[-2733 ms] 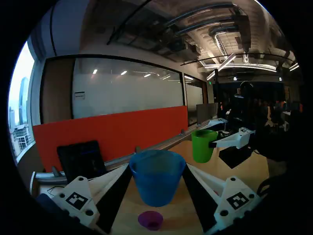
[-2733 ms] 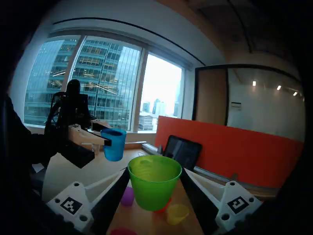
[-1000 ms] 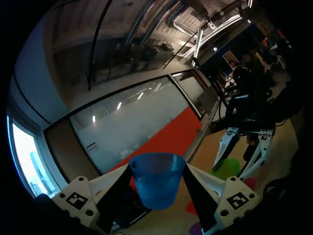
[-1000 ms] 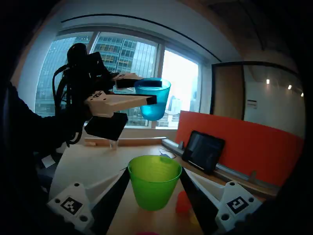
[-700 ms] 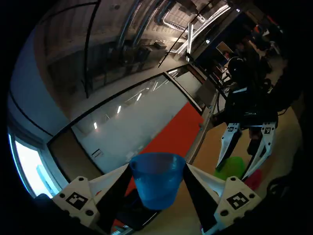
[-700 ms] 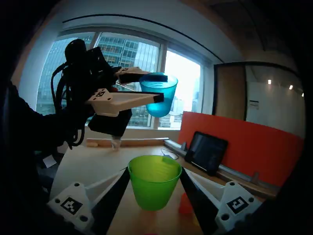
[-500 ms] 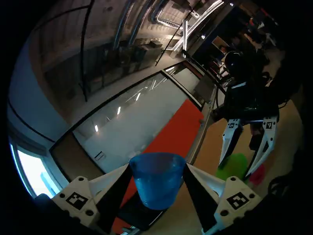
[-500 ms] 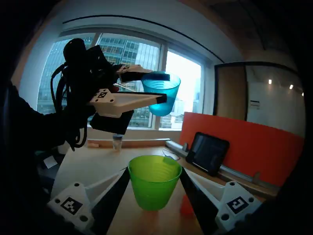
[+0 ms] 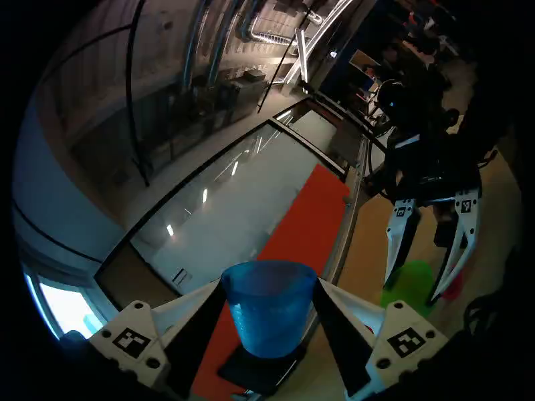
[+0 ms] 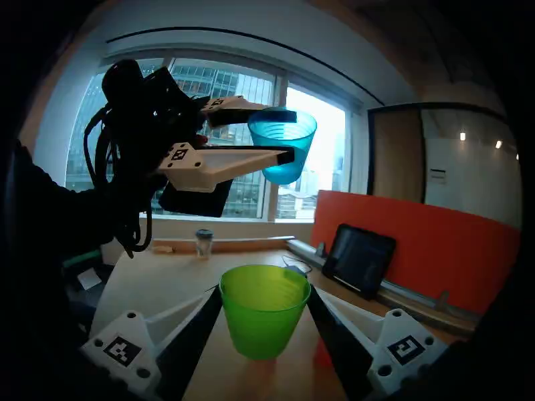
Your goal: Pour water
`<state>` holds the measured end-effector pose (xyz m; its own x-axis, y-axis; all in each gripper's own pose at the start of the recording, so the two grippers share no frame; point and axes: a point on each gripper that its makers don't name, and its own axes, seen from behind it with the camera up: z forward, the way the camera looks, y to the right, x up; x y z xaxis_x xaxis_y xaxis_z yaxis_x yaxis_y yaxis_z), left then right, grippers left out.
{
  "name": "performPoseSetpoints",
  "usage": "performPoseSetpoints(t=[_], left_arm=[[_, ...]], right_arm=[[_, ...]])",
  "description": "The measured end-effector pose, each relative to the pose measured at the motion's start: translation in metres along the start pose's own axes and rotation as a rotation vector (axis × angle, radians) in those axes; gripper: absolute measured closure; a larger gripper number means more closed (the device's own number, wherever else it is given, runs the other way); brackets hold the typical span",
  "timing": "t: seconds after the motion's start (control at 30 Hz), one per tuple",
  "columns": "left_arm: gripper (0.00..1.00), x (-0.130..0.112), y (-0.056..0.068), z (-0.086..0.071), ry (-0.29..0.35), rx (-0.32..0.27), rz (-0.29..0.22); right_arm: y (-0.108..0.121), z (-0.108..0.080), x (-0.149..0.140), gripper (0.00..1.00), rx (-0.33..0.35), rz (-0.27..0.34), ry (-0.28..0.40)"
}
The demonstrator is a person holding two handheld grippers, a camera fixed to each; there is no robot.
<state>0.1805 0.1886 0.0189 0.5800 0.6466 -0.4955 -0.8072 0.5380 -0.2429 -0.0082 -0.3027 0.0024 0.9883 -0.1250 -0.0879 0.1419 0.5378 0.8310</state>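
My left gripper [image 9: 269, 297] pinches the blue cup [image 9: 269, 317] by its sides. My right gripper [image 10: 264, 294] clamps the green cup [image 10: 264, 321] likewise. In the right gripper view the blue cup hangs raised at twelve o'clock. I judge we're lining up the pour: next, tip its rim over the green cup's mouth.

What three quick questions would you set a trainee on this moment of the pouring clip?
1. True or false: the translucent blue plastic cup is held lower than the green plastic cup.
2. What stands in front of the orange partition? A) a black tablet B) a kettle C) a stack of plates
3. Fill in: the left gripper is shut on the ___ cup.

Key: 1 false, the blue cup is up above the green one. 2 A. 3 blue.
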Motion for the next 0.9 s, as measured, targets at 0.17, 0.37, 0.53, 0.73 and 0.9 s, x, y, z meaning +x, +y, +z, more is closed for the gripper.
performPoseSetpoints(t=[0.17,0.37,0.53,0.73,0.9], left_arm=[[0.13,0.001,0.002,0.002,0.0,-0.006,0.025],[0.13,0.004,0.002,0.005,0.001,-0.002,0.072],[0.13,0.008,0.002,0.006,0.006,0.002,0.111],[0.13,0.01,0.002,0.007,0.007,0.006,0.148],[0.13,0.012,0.001,0.007,0.01,0.009,0.167]], right_arm=[[-0.001,0.001,-0.002,0.07,0.004,0.0,-0.002],[0.0,0.002,-0.003,0.07,0.005,0.003,-0.003],[0.001,0.002,-0.005,0.07,0.004,0.005,-0.004],[0.002,0.002,-0.007,0.07,0.004,0.011,-0.003],[0.002,0.003,-0.007,0.07,0.006,0.016,-0.001]])
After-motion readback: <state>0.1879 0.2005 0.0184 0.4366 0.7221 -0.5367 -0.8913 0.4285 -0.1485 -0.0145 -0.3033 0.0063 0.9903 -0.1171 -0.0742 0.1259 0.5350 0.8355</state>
